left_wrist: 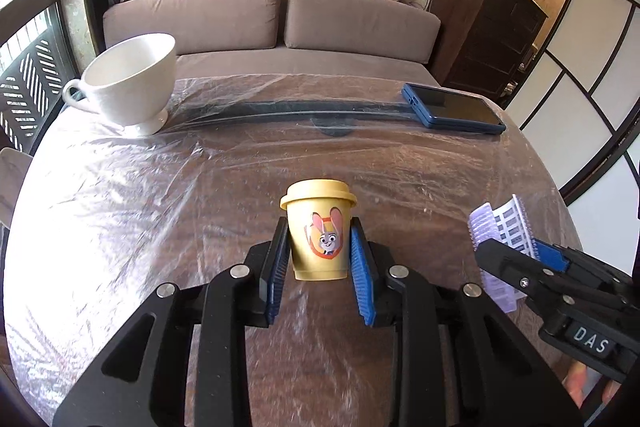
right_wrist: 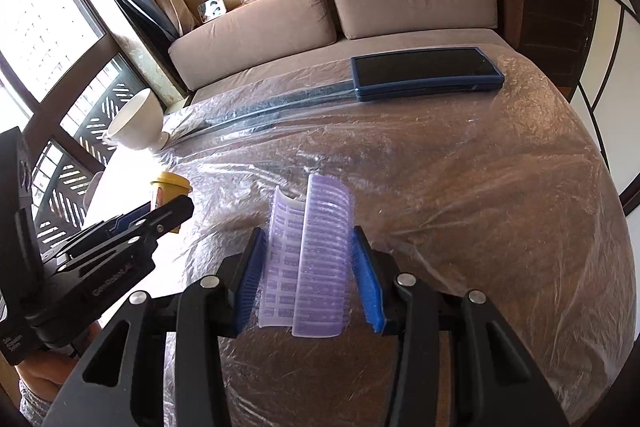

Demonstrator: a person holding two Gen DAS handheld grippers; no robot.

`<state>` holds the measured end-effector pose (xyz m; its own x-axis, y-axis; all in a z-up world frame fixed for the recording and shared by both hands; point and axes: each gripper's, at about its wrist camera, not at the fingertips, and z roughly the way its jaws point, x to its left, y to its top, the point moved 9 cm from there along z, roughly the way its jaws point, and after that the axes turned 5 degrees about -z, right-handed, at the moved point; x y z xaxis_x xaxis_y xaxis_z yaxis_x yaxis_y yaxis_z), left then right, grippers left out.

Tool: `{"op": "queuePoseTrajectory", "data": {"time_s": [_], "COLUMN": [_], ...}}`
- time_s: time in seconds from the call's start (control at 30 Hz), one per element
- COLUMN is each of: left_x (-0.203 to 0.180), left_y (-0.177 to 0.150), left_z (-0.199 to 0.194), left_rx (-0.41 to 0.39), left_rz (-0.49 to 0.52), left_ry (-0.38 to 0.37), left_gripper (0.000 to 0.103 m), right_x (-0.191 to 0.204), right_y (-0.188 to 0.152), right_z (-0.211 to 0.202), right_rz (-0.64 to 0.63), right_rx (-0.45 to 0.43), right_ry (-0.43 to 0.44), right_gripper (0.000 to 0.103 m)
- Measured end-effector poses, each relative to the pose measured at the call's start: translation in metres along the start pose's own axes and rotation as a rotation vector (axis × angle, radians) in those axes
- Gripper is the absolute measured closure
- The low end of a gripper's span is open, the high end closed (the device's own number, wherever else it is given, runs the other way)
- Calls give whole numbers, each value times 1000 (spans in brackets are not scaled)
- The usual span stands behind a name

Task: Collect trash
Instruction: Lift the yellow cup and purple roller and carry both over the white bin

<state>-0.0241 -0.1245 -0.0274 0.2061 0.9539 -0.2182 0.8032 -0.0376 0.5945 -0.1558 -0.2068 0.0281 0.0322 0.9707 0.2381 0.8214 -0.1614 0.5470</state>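
Observation:
A small yellow lidded cup (left_wrist: 319, 231) with a cartoon rabbit on it stands between the blue pads of my left gripper (left_wrist: 320, 247), which is shut on its sides just above the table. From the right wrist view the same yellow cup (right_wrist: 170, 185) peeks out behind the left gripper (right_wrist: 160, 215). My right gripper (right_wrist: 307, 259) is shut on a folded purple-and-white ribbed plastic wrapper (right_wrist: 308, 255). In the left wrist view that wrapper (left_wrist: 500, 231) sticks up from the right gripper (left_wrist: 516, 251) at the right edge.
The round table (left_wrist: 160, 207) is covered in clear plastic film. A white footed teacup (left_wrist: 128, 83) stands at its far left, and a dark phone in a blue case (left_wrist: 452, 109) lies at the far right. A brown sofa (left_wrist: 272, 23) runs behind the table.

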Motion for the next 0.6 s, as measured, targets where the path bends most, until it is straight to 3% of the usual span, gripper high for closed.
{"op": "queuePoseTrajectory", "data": {"time_s": [0.27,0.6], "left_x": [10,12], "left_y": [-26,-56], "left_z": [-22,-49], "left_rx": [9,13], "left_rz": [-11,-32], "left_ry": [13,-36], "left_gripper": [72,72], "right_x": [14,19], "right_y": [-20,-57], "right_z": [-11,-36], "right_rz": [-8,29], "right_rx": [11,14], "right_ry": [12,10], "right_gripper": [60,60]}}
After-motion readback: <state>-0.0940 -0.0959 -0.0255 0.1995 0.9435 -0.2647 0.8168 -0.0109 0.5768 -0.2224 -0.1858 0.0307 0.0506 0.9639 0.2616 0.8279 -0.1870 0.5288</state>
